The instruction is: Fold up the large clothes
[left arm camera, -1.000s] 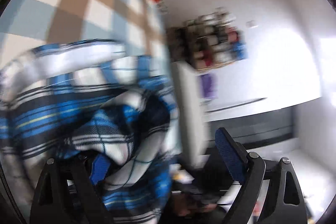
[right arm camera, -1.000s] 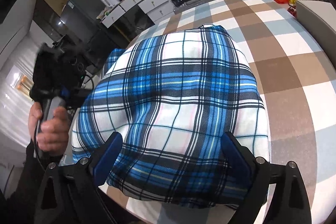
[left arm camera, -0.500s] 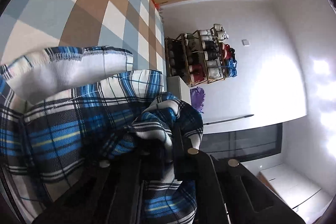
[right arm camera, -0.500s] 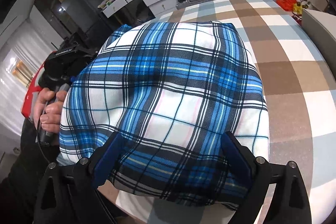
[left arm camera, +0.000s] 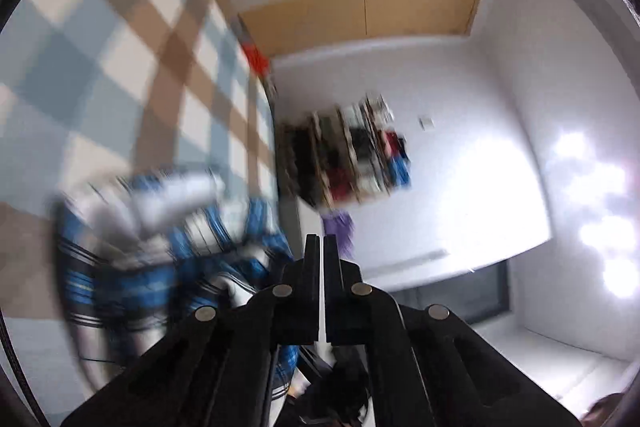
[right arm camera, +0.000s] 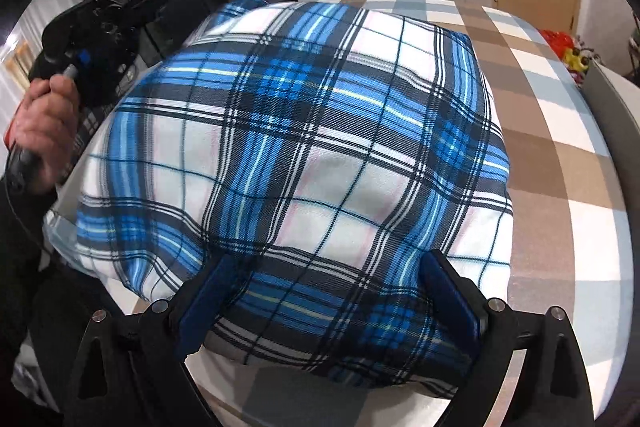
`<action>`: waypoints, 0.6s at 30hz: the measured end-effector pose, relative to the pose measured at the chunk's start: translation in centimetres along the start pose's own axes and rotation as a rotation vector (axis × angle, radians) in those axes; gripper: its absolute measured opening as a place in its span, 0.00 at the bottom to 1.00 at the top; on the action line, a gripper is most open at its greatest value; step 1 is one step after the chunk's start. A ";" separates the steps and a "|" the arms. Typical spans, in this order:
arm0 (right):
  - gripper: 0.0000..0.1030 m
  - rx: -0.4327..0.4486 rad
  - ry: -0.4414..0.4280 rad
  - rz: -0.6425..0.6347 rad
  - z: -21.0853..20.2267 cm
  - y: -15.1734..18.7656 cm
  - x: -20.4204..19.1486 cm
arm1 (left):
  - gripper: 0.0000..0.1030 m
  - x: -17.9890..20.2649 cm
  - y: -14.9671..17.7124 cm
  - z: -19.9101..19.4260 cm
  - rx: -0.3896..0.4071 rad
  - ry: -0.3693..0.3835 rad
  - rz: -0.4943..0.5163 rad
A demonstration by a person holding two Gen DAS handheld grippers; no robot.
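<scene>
Plaid garment [right arm camera: 296,155] lies between spread right tongs [right arm camera: 328,303]; left tongs [left arm camera: 322,247] are pressed together, empty.

Left wrist view: level, rolled sideways, close. Right wrist view: steeply downward, close. Shared: blue-white plaid folded cloth [left arm camera: 160,251] [right arm camera: 304,155], 8 o'clock left, centre right.

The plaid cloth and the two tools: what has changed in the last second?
The left tool shut on a bunched edge of the plaid cloth, but now stands shut with nothing visible between its fingers; the cloth lies blurred to its left. The right tool stayed open over the near edge of the cloth, which stayed on the checked cover.
</scene>
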State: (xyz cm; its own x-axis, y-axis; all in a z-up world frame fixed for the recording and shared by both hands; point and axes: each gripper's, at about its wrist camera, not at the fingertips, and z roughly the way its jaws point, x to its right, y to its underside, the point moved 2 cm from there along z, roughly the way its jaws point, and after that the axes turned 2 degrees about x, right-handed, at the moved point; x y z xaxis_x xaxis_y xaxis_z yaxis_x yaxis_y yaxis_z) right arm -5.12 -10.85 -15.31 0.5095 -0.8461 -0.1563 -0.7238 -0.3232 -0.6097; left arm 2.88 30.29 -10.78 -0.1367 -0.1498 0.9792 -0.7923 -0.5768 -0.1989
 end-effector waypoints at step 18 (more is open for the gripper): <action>0.95 0.008 -0.023 0.015 -0.3 -0.1 0.1 | 0.53 1.4 6.3 8.1 -0.316 -0.488 0.306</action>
State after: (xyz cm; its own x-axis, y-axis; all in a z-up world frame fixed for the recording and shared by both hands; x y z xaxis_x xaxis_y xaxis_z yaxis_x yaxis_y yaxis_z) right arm -5.15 -10.99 -14.96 0.5090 -0.8410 -0.1834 -0.7280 -0.3070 -0.6130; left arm 2.57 19.93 -10.94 -0.1573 -0.6595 0.7350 -0.9071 -0.1977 -0.3715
